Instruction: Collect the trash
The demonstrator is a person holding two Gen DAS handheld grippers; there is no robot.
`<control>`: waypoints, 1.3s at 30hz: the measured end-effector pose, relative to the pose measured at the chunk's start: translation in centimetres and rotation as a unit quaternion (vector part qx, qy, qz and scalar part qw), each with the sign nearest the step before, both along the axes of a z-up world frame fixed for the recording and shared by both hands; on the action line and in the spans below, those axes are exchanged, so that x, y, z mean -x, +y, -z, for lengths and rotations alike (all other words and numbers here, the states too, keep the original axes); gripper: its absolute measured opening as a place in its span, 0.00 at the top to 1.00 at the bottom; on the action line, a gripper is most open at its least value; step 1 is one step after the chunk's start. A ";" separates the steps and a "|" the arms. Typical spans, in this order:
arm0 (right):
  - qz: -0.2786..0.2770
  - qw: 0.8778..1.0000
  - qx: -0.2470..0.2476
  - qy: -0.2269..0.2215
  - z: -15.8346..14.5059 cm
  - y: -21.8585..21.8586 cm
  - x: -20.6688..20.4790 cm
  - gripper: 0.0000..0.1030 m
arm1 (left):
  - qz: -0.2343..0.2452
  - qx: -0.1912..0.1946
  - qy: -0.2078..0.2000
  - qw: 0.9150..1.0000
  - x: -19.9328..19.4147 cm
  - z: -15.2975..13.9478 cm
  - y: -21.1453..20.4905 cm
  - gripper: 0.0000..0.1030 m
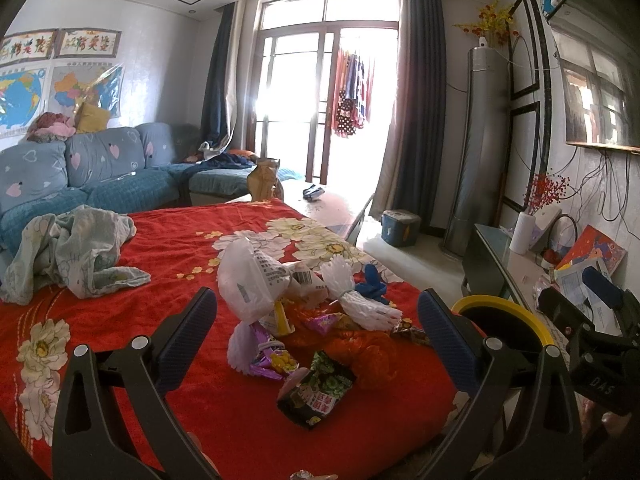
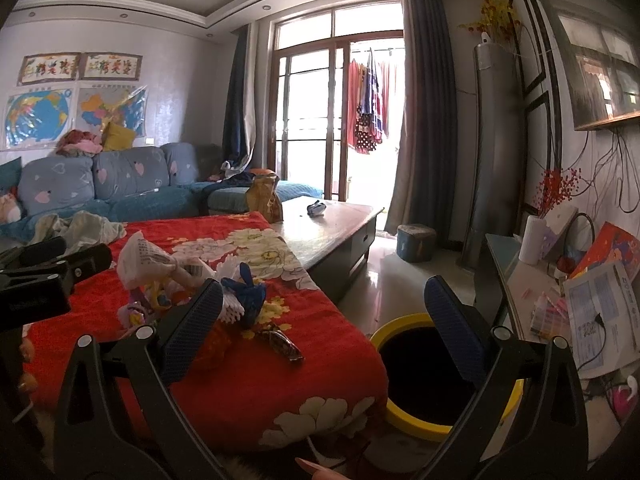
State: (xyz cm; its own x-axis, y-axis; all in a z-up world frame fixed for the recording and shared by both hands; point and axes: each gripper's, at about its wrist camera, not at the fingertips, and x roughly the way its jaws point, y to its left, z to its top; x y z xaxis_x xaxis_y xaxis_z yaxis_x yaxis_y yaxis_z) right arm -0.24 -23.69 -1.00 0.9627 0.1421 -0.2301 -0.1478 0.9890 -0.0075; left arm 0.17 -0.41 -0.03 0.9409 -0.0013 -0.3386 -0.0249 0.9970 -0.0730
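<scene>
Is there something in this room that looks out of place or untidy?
Yes. Snack wrappers, a white plastic bag and other litter lie in a heap on the red flowered blanket, beside a crumpled pale cloth. The yellow-rimmed bin stands on the floor beside it.

- blanket (image 1: 200, 360): red plush cloth, matt
- bag (image 1: 248, 280): thin white plastic
- wrappers (image 1: 316, 384): glossy foil
- bin (image 2: 436, 384): yellow smooth plastic rim
- coffee table (image 2: 332, 232): polished wood
</scene>
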 end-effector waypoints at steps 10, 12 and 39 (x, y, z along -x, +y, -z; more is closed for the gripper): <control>0.001 1.000 0.001 0.002 0.5 -0.6 -0.4 0.09 | 0.002 0.002 -0.001 1.000 0.3 -0.5 -0.5 0.06; 0.002 1.000 0.000 0.004 0.3 -0.6 -0.4 0.09 | 0.002 0.001 -0.001 1.000 0.3 -0.5 -0.5 0.06; 0.050 0.999 -0.011 0.012 -0.2 -3.3 -1.9 0.09 | 0.032 0.008 0.050 0.998 -4.0 -0.2 -0.9 0.06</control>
